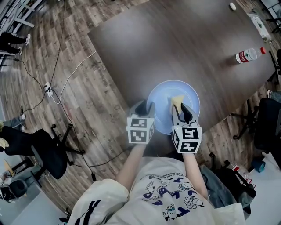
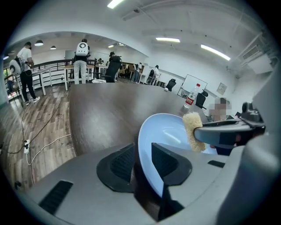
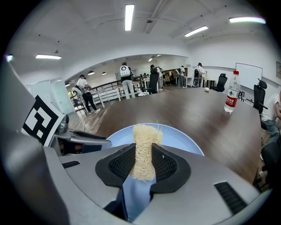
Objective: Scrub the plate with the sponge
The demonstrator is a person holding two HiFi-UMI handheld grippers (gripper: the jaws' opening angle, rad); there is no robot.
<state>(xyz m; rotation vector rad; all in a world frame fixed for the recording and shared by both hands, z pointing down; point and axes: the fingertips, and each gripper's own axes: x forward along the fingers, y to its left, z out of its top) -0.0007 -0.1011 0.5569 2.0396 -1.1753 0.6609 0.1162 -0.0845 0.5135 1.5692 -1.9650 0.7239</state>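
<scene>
A pale blue plate (image 1: 184,94) lies near the front edge of the dark table (image 1: 175,44). My left gripper (image 1: 145,107) is shut on the plate's (image 2: 164,132) left rim, which runs between its jaws in the left gripper view. In my right gripper (image 1: 181,107) a yellow fibrous sponge (image 1: 177,101) is clamped. The sponge (image 3: 144,147) sticks out from between the jaws over the plate (image 3: 180,138). From the left gripper view the sponge (image 2: 191,129) hangs above the plate's inside. Whether it touches the plate I cannot tell.
A plastic water bottle (image 1: 249,55) lies on the table at the far right, and a small white thing (image 1: 232,6) sits at the far edge. Office chairs (image 1: 44,149) stand left and right of the table. Cables (image 1: 66,88) run over the wooden floor.
</scene>
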